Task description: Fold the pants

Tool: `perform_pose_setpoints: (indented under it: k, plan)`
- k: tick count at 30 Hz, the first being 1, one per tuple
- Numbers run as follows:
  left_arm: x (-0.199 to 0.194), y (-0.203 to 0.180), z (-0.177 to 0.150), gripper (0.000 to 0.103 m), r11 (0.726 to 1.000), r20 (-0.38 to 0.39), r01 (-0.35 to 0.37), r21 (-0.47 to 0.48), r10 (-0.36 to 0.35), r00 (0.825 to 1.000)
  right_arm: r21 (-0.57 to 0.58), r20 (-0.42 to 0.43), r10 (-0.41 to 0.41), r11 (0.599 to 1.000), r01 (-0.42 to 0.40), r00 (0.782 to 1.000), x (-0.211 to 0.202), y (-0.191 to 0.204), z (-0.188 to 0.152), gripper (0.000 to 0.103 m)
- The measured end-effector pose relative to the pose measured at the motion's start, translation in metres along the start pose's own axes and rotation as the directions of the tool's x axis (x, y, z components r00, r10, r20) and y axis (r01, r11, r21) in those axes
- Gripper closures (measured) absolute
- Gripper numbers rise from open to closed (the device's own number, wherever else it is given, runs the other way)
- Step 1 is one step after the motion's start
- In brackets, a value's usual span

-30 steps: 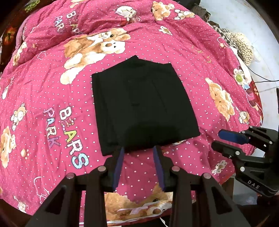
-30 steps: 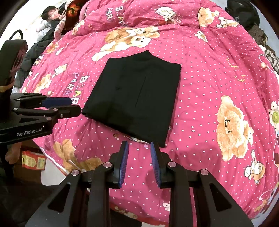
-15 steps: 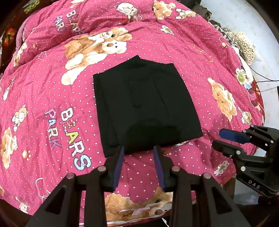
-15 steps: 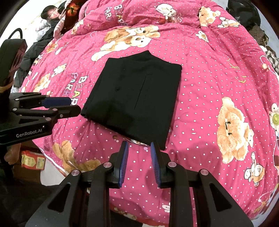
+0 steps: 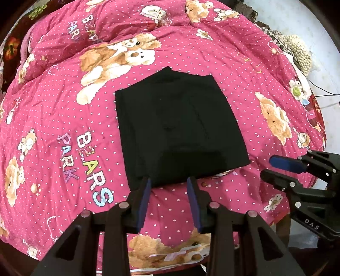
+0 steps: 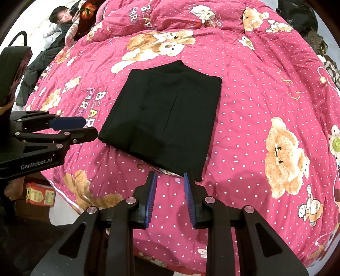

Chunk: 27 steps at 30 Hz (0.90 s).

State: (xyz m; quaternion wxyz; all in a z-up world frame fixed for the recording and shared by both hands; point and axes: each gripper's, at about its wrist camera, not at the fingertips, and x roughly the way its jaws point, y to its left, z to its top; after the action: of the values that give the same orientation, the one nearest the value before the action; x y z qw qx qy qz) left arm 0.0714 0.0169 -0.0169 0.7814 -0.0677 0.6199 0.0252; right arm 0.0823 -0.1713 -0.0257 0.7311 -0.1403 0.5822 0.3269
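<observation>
Black pants [image 5: 178,129] lie folded into a flat rectangle on a pink bear-print quilt [image 5: 63,118]; they also show in the right wrist view [image 6: 163,118]. My left gripper [image 5: 169,182] is open and empty, just short of the pants' near edge. It also shows at the left of the right wrist view [image 6: 89,127]. My right gripper [image 6: 170,177] is open and empty, at the near right corner of the pants. It also shows at the right of the left wrist view [image 5: 269,167].
The quilt's near edge drops off just behind both grippers. A person [image 6: 61,17] lies at the far left. Dark clothes [image 6: 297,12] and a knobbly white item [image 5: 297,51] sit at the far right. A cardboard box [image 6: 38,193] stands on the floor.
Both grippers have drawn back slightly from the pants, still open. The pants have not moved.
</observation>
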Motion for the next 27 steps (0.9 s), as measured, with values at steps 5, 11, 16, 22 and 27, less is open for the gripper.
perform_pose_setpoints:
  k: [5, 11, 16, 22, 27]
  plan:
    - [-0.0005, -0.0009, -0.0002, 0.066, 1.0, 0.003, 0.001, 0.002, -0.001, 1.0, -0.001, -0.002, 0.001, 1.0, -0.001, 1.0, -0.0001, -0.0001, 0.0, 0.077]
    - [-0.001, -0.0008, -0.0001, 0.066, 1.0, 0.003, 0.006, 0.007, -0.006, 1.0, 0.0, -0.001, 0.0, 1.0, 0.0, 1.0, -0.0001, 0.0005, -0.0003, 0.077]
    - [-0.0007, -0.0024, -0.0002, 0.066, 1.0, 0.0, 0.005, 0.01, -0.005, 1.0, 0.0, -0.002, 0.0, 1.0, 0.0, 1.0, -0.0004, 0.0001, 0.0002, 0.077]
    - [-0.0005, -0.0027, -0.0005, 0.066, 1.0, -0.003, 0.008, 0.01, -0.008, 1.0, -0.001, -0.003, 0.0, 1.0, 0.0, 1.0, -0.0004, -0.0002, 0.0005, 0.077]
    - [0.0003, -0.0029, -0.001, 0.066, 1.0, -0.006, 0.009, 0.011, -0.009, 1.0, -0.001, -0.003, 0.0, 1.0, 0.0, 1.0, -0.0002, 0.0, 0.0004, 0.077]
